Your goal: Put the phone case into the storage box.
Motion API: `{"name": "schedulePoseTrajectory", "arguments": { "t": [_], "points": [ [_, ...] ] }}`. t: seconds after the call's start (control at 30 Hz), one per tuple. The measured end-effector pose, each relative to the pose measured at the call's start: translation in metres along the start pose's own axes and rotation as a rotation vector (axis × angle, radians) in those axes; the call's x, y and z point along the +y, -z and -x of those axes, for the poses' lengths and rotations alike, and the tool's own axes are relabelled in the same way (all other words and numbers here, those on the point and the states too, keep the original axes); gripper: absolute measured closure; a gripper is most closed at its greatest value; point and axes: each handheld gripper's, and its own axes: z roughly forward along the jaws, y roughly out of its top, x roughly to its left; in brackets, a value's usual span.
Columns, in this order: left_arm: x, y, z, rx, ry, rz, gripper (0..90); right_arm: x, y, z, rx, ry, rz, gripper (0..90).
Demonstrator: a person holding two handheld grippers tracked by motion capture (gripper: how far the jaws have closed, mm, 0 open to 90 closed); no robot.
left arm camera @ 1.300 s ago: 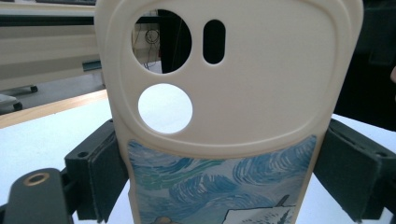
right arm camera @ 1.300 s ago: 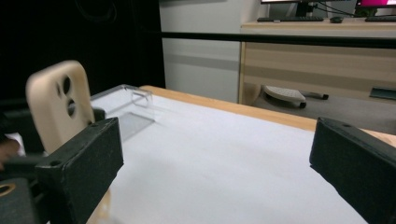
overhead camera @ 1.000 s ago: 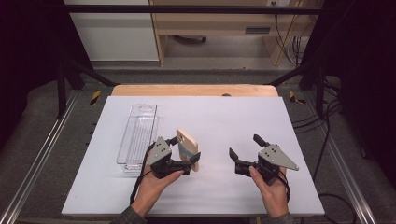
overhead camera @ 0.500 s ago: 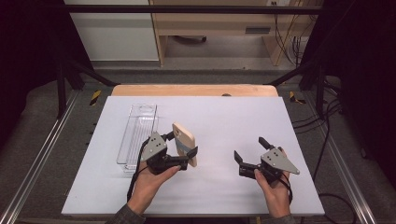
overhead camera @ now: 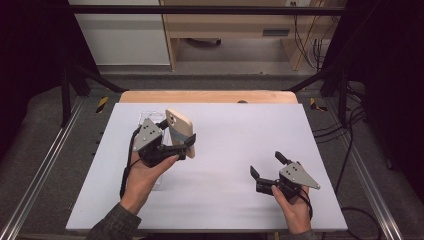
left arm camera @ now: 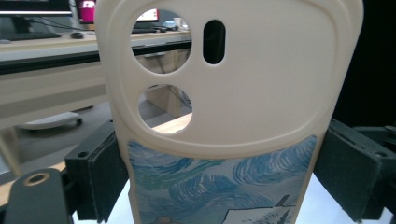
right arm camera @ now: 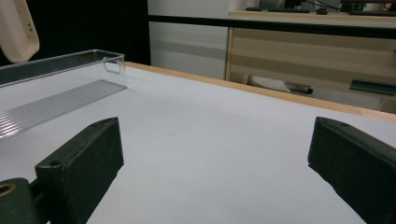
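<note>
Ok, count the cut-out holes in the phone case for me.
3 in the phone case, seen in the left gripper view: a big round one upper left, a smaller round one below it, a narrow oval slot to the right. Its lower part is out of frame.

Two hand-held grippers, black bodies. Left gripper (overhead camera: 176, 141): grey three-cornered plate on top with small dark screw dots, black cable looping down past the wrist. Right gripper (overhead camera: 267, 165): same grey plate, black strap-like cable round the hand. Fingers (right arm camera: 81, 175) matte black, blocky, flat-faced, small screw hole near the top edge; brass-ringed hole on a black bracket at lower left in both gripper views. Left hand (overhead camera: 141, 176) bare, dark grey-green sleeve cuff at forearm. Right hand (overhead camera: 294, 210) bare, similar dark cuff.
</note>
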Motion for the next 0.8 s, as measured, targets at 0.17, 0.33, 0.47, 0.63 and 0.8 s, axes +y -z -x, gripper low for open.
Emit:
{"name": "schedulePoseTrajectory", "arguments": {
  "t": [0.17,0.33,0.47,0.63,0.8],
  "points": [
    [0.012,0.006,-0.016,0.056,-0.005,-0.016,11.1,-0.002,-0.003,-0.004,0.018,0.012,-0.019,5.1],
    [0.02,0.009,-0.034,0.112,-0.005,-0.019,11.1,-0.003,-0.002,-0.001,-0.006,-0.001,-0.028,4.8],
    [0.024,0.008,-0.05,0.167,0.011,-0.017,11.1,-0.006,0.0,-0.001,-0.04,-0.008,-0.051,5.0],
    [0.026,0.008,-0.064,0.213,0.052,0.001,11.0,-0.007,0.002,-0.001,-0.052,-0.023,-0.057,5.6],
    [0.021,0.005,-0.075,0.246,0.072,-0.017,11.1,-0.007,0.003,0.001,-0.042,-0.039,-0.063,3.6]
  ]
}}
